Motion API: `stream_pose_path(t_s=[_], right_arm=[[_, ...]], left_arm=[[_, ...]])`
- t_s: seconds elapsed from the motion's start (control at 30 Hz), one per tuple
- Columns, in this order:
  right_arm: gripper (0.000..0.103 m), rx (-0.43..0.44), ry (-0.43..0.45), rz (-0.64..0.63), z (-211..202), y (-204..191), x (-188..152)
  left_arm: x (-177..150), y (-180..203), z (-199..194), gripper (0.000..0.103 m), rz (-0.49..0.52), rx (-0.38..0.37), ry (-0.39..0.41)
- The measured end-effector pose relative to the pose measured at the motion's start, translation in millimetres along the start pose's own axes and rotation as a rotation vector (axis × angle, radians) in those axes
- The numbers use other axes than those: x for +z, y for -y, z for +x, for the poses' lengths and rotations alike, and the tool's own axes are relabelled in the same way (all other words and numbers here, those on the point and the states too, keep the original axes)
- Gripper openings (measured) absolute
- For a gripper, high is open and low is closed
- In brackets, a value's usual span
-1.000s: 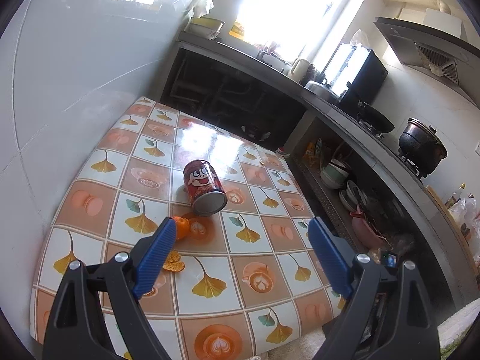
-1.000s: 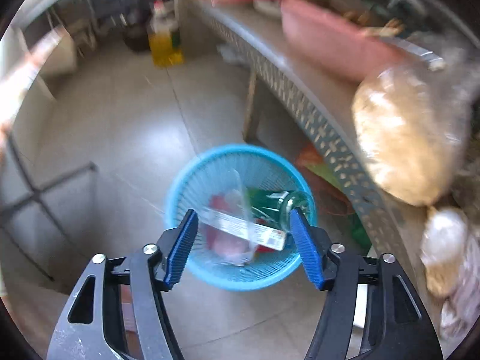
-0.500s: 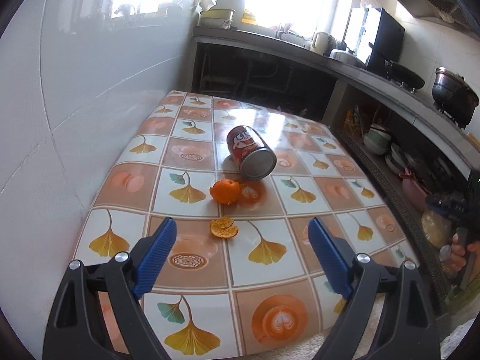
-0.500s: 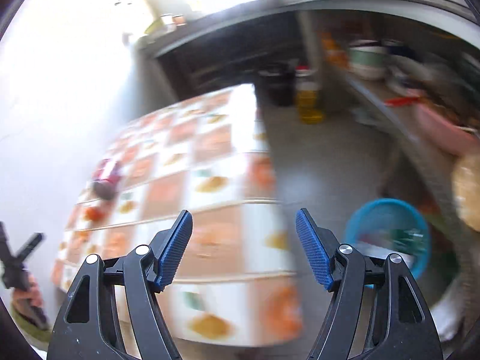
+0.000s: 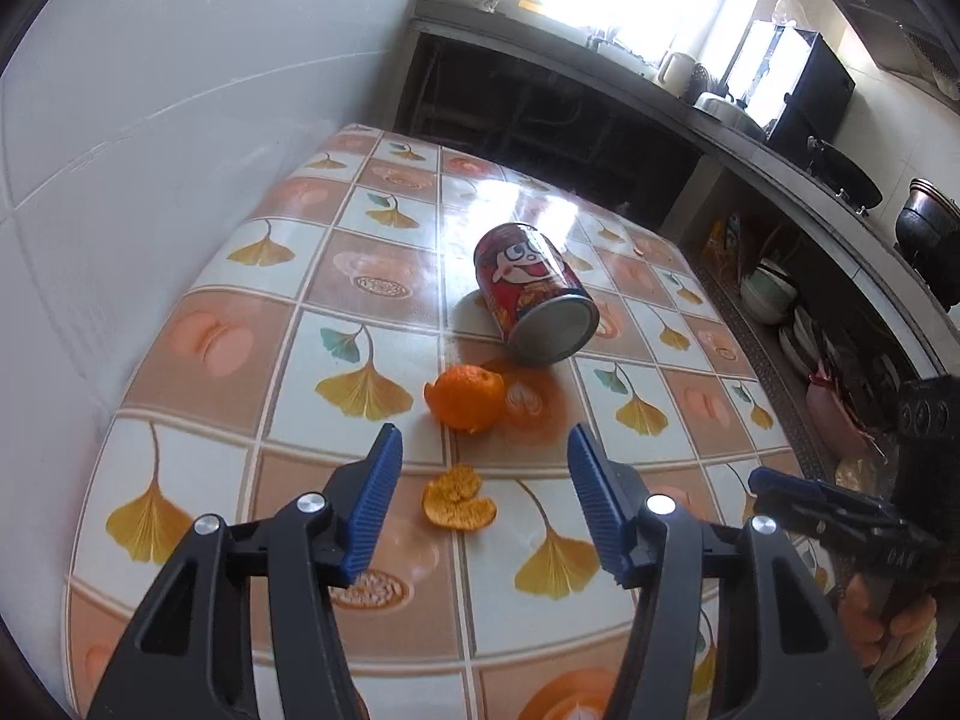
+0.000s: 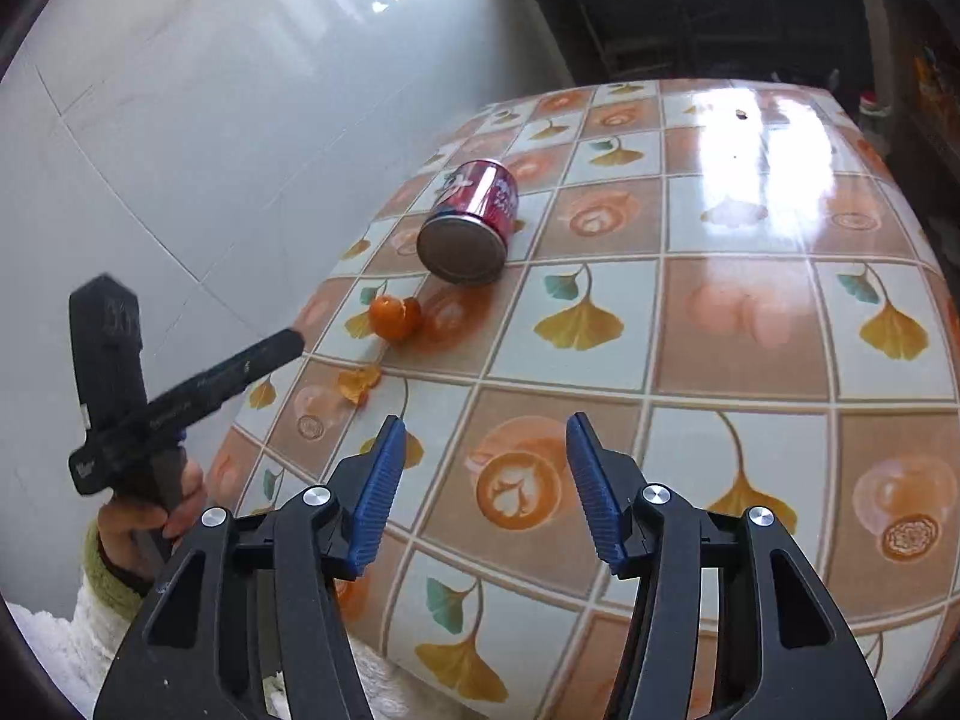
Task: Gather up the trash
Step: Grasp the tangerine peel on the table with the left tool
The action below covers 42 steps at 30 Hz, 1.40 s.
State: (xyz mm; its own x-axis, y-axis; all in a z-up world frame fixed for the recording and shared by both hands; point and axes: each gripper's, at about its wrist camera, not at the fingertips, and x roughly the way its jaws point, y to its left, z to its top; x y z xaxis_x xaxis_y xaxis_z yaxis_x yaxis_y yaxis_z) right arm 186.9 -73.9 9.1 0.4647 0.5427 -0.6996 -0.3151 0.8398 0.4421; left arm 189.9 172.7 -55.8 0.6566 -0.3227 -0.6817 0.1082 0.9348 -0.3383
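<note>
- So, the left tool (image 5: 480, 501) was over the near part of the tiled counter (image 5: 336, 276), its blue pads partway apart after just closing in some, and nothing between them. It hung above the flat scrap of orange peel (image 5: 459, 504), which lay between the pads in the left wrist view but was not pinched.
- That peel scrap looked thin, floppy and feather-light. I'd guess it needed a pinch low at its raised edge, or it would just slide on the glossy tiles.
- Just past it sat the rounder orange piece (image 5: 465, 397), a peel shell or a whole fruit, I couldn't tell. Soft and squashy either way, so a gentle squeeze across the middle seemed right.
- Further back, the red can (image 5: 534, 294) lay on its side with its silver end toward the camera, near the orange piece. Probably light, stiff-ish but dentable, and ready to roll; across the body, not the ends, looked safest.
- The right tool (image 6: 480, 483) was over the counter's near edge, jaws likewise just narrowed to about half, and empty.
</note>
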Motion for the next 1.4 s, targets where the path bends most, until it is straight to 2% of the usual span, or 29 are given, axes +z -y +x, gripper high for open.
stream_pose_path(t_s=[0.23,0.3,0.37,0.53,0.67,0.77,0.93,1.03,1.1,1.17,1.27,1.4], right_arm=[[0.052,-0.023,-0.030,0.024,9,13,-6],[0.052,-0.031,-0.032,0.041,6,19,-7],[0.052,-0.041,-0.031,0.053,7,25,-8],[0.052,-0.066,-0.014,0.069,0,34,-9],[0.052,-0.074,0.005,0.093,-8,41,-9],[0.052,-0.092,0.032,0.100,-18,46,-10],[0.052,-0.114,0.061,0.139,-36,59,-17],[0.052,-0.123,0.068,0.151,-42,64,-21],[0.052,-0.129,0.071,0.155,-44,67,-23],[0.052,-0.130,0.074,0.158,-46,69,-23],[0.053,-0.121,0.082,0.159,-48,70,-20],[0.053,-0.069,0.078,0.137,-45,60,-9]], left_arm=[[34,-5,55,0.056,-0.009,-0.062,-0.060],[36,-8,68,0.054,-0.003,-0.047,-0.075],[34,-8,78,0.037,0.030,-0.026,-0.106],[25,2,71,0.014,0.085,0.003,-0.100],[17,23,55,0.010,0.103,-0.030,-0.085],[8,51,39,0.011,0.108,-0.125,-0.062],[-25,97,30,0.014,0.173,-0.228,-0.041],[-47,106,34,0.018,0.207,-0.220,-0.079],[-58,106,33,0.024,0.199,-0.228,-0.092],[-64,104,28,0.044,0.199,-0.234,-0.086],[-72,104,16,0.053,0.219,-0.231,-0.067],[-78,92,-2,0.059,0.195,-0.237,-0.045]])
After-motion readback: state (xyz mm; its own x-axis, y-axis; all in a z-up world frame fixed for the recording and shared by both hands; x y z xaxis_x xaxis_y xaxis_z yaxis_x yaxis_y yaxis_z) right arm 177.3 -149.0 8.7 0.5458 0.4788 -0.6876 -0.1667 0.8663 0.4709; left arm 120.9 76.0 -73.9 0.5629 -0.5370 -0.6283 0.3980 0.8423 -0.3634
